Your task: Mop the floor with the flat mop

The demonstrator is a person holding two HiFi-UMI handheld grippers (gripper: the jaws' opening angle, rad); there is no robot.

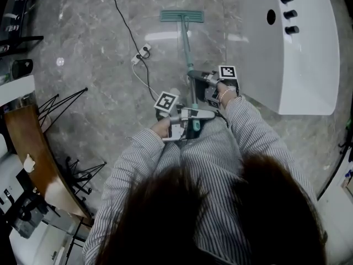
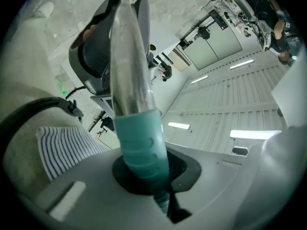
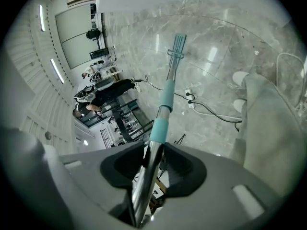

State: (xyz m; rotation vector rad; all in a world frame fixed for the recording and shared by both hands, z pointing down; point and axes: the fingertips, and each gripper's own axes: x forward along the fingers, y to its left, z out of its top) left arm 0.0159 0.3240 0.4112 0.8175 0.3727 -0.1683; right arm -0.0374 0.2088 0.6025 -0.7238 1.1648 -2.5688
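Observation:
The flat mop has a teal head lying flat on the grey marble floor, with its pole running back toward the person. My left gripper is shut on the teal grip at the pole's top end. Further down the pole, my right gripper is shut on the metal shaft. In the right gripper view the pole leads away to the mop head on the floor. The left gripper view looks up the shaft at the right gripper's body and the ceiling.
A white curved tub or counter stands at the right. A black cable with a white power strip lies on the floor left of the pole. A wooden chair and black wire stands crowd the left side.

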